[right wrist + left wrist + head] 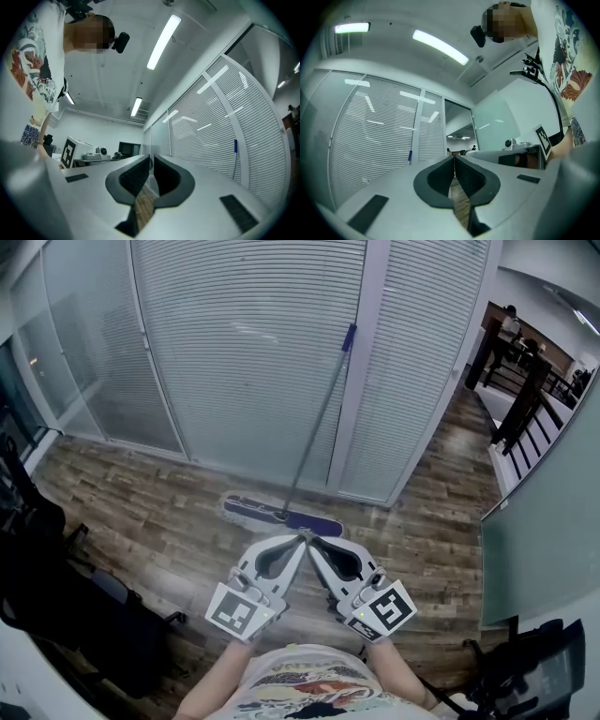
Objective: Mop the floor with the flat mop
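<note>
I am holding my left gripper (454,161) and my right gripper (151,161) out in front of me, both tilting a little upward, and both are pressing their jaws fully together on nothing at all, with only floorboards showing through the slit below the pads. In the head view their tips are angling in toward each other and seem to be touching, though I am not sure from this height. The flat mop (317,432) is waiting at twelve o'clock: its purple head (281,514) is lying flat on the wooden floor (141,502) just beyond my tips, and its handle is slanting up toward one o'clock, with the blue end (349,337) resting against the blind-covered glass wall (234,352). So I am judging the mopping as not yet begun, with the pole ungrasped. What is worrying me is that the handle is only leaning: if I am reaching in with the jaws pressed together like this, I could be knocking it sideways, sending it sliding along the blinds toward three or nine o'clock and clattering down. Even once I am opening up, the pole is thin and round, so a shallow pinch could be letting it twist or slip.
</note>
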Available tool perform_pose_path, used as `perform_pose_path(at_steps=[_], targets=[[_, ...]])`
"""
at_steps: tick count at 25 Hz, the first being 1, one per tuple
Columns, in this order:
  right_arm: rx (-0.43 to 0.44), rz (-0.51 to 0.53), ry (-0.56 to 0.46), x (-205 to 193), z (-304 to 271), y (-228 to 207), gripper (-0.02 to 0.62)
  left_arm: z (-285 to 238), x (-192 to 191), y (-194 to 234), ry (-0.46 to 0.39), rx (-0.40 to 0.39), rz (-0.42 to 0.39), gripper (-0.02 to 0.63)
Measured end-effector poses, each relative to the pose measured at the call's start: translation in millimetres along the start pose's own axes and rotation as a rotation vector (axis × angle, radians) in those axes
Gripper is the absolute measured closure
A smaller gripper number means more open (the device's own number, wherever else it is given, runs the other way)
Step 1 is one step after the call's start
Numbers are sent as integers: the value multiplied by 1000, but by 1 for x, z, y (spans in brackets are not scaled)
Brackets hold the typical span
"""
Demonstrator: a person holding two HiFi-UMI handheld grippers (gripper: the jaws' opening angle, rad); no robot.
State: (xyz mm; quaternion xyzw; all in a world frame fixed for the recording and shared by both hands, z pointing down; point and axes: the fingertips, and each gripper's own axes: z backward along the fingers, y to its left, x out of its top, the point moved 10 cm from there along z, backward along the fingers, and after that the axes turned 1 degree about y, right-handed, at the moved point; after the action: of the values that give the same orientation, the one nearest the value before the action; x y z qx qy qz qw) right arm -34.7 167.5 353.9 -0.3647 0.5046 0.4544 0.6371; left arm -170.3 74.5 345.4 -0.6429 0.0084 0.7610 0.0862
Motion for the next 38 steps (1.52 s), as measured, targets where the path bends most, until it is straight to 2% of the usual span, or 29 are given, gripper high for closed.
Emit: perform_pose_path(at_steps=[3, 12, 19, 22, 26, 31, 38], targets=[[4, -4, 10, -3, -5, 0, 557, 3, -3, 8, 41, 4, -10, 591], [-8, -1, 37, -1, -31, -16, 555, -11, -1, 35, 12, -36, -17, 591], [7, -15, 81, -16, -44, -51, 555, -37, -21, 55, 80, -16, -16, 591], [11, -35, 97, -22, -66, -76, 556, -56, -27, 77, 64, 0, -22, 591], [20, -13, 105, -28, -87, -121, 555, -95, -35, 104, 92, 13, -70, 591], [15, -18, 111, -32, -109, -194, 555, -161, -51, 140, 108, 10, -46, 591], [-3, -27, 113, -41, -129, -295, 555, -252, -73, 177, 126, -3, -58, 590]])
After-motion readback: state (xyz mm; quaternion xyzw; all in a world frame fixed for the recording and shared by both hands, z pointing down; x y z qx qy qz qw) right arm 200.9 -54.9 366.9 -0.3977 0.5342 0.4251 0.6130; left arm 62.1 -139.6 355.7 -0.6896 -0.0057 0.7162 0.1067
